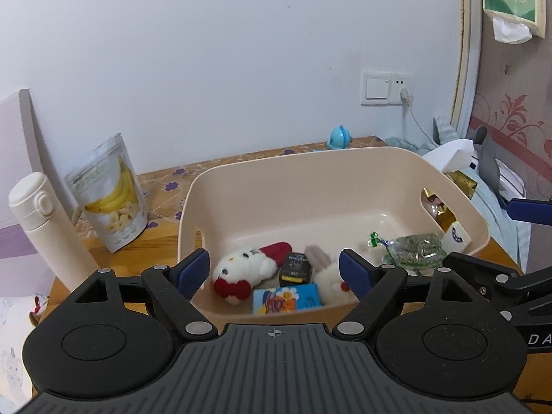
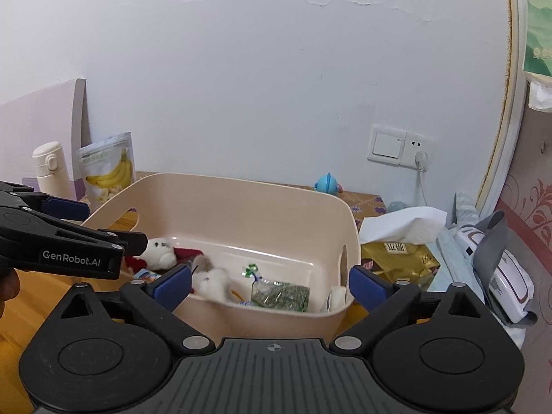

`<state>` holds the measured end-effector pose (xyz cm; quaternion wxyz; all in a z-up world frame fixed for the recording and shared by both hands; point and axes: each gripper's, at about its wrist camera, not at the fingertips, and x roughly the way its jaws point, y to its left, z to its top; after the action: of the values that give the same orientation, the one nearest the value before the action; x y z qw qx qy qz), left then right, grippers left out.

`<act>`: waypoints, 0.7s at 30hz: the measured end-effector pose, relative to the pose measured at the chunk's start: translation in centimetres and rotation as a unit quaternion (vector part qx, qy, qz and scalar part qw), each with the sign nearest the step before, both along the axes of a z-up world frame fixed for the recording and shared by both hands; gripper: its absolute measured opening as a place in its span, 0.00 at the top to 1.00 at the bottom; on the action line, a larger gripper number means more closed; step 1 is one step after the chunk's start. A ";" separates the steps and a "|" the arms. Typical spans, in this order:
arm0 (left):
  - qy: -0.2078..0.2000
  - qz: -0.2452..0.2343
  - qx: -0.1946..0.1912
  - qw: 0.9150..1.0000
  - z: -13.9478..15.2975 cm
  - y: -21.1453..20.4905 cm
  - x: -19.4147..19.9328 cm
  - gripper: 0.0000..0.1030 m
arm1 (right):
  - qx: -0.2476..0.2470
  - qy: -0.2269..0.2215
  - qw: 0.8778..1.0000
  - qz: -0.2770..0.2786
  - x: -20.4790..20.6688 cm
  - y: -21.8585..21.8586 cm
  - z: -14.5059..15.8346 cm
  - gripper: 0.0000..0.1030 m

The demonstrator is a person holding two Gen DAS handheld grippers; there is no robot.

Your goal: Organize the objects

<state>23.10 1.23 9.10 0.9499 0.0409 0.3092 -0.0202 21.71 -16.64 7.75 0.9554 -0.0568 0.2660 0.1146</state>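
**Both grippers poised empty over the filled bin**

On the wooden bench [image 1: 103,252] stands a beige plastic bin [image 1: 303,186], holding the small things of the task. At its near left lies a white plush cat with a red bow [image 1: 241,272]; just right of it a small black box [image 1: 296,269], a blue printed packet [image 1: 286,298] and a white-and-grey plush [image 1: 327,276]. Toward the right wall sits a clear bag of green dried leaves [image 1: 414,253].

The left gripper [image 1: 274,272] hovers at the bin's near rim, its blue-padded fingers spread wide with nothing between them. The right gripper [image 2: 270,284] is beside it, fingers likewise wide and empty.

Left of the bin stand a cream flask [image 1: 45,227] and a banana-chip pouch [image 1: 110,193]; a gold packet [image 2: 400,258] under a tissue lies to the right.
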 end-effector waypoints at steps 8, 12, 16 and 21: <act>-0.004 0.010 -0.001 1.000 -0.1 0.5 -3.3 0.16 | 0.009 0.012 1.000 0.002 -2.4 -0.2 -0.3 0.00; -0.002 0.012 -0.004 1.000 -0.4 0.8 -4.7 0.16 | 0.009 0.012 1.000 0.002 -3.6 -0.2 -0.4 0.00; -0.003 0.018 -0.010 1.000 -0.6 1.1 -6.1 0.16 | 0.009 0.011 1.000 0.003 -4.8 -0.2 -0.6 0.00; 0.001 0.016 -0.020 1.000 -0.7 1.3 -7.7 0.16 | 0.010 0.011 1.000 0.001 -6.3 -0.4 -0.8 0.00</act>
<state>15.43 2.50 8.39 0.9505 0.0166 0.3102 -0.0114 15.38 -17.09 6.90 0.9527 -0.0462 0.2755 0.1193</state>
